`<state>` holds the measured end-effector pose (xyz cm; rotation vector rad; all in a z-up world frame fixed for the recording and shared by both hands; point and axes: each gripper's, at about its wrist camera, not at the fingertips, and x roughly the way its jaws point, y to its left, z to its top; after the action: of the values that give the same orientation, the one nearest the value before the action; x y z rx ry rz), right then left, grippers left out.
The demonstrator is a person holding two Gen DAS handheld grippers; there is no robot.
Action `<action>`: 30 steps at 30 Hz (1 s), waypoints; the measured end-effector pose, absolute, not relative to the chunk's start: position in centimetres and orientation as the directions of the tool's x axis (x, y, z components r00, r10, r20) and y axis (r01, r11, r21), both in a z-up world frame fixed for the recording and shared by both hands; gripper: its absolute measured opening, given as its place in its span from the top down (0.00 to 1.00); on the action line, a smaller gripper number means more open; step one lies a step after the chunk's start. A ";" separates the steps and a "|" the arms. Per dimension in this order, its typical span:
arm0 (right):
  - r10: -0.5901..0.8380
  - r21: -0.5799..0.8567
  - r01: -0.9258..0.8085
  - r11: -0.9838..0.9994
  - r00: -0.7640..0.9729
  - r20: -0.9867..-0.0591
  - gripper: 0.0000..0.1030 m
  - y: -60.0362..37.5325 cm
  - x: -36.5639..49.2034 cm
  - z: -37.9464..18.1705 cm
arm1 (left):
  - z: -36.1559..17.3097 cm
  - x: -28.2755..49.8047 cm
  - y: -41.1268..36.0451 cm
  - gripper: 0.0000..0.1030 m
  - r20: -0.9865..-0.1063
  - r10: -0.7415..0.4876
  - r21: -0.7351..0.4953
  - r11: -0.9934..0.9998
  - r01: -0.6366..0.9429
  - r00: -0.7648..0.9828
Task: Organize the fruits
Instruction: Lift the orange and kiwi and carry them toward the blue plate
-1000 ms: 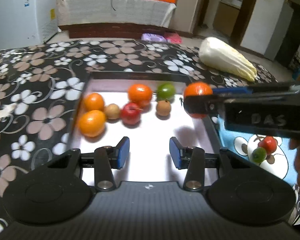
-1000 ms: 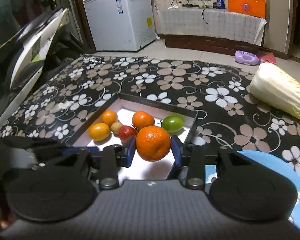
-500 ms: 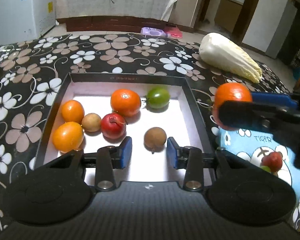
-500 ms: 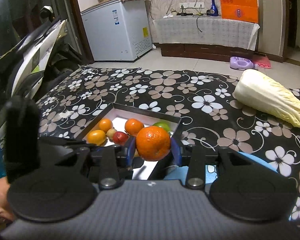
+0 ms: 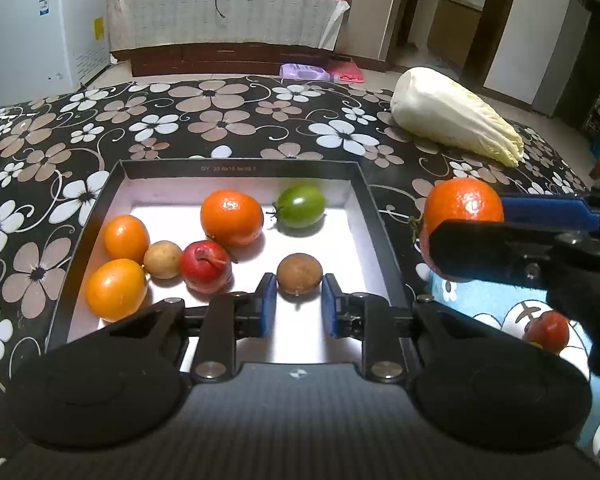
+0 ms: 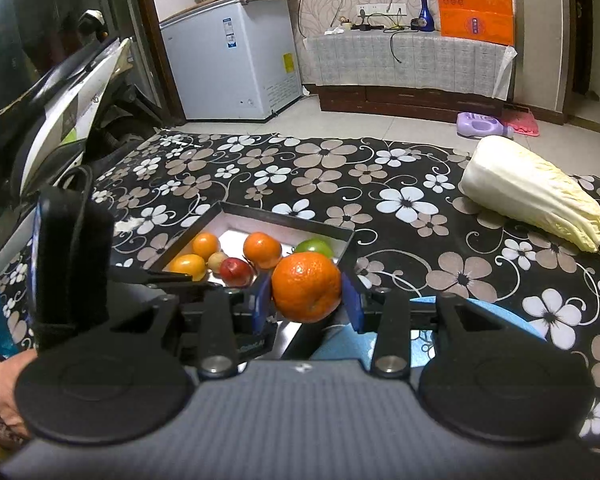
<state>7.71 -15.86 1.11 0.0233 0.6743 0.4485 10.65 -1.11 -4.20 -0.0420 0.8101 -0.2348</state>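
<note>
Left gripper [image 5: 299, 305] closed around brown round fruit [image 5: 299, 273] on floor of black tray [image 5: 376, 224], pads seemingly touching. Right gripper [image 6: 306, 300] clamped on orange [image 6: 306, 286], raised just beside tray's right edge.

- The near half of the white tray [image 5: 374, 216] floor lay bare, open to a reach from the front.
- Fruit crowded its left side: two oranges [image 5: 118, 288], a red fruit [image 5: 206, 266] and a mandarin [image 5: 232, 218].
- The right gripper [image 5: 476, 240] with its mandarin [image 5: 462, 204] blocked the tray's right rim.
- The cabbage [image 5: 452, 118] blocked the far right corner of the cloth.
</note>
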 end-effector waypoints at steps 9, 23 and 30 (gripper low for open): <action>0.413 0.161 -0.403 0.901 0.684 -0.601 0.60 -15.6 7.1 1.1 | -3.5 9.5 -1.2 0.72 -0.708 -0.209 -0.102 0.976 0.194 0.674; 0.437 0.175 -0.419 0.891 0.684 -0.585 0.60 -14.2 6.1 1.2 | -2.9 7.4 -0.4 0.72 -0.708 -0.166 -0.075 0.984 0.160 0.687; 0.437 0.179 -0.415 0.892 0.693 -0.573 0.60 -14.0 4.9 1.4 | -2.2 5.5 -0.1 0.72 -0.706 -0.148 -0.069 0.988 0.140 0.692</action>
<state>4.89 -14.03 1.37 0.0362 0.6494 0.4756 5.51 -0.10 -2.24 -0.0102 0.7900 -0.1612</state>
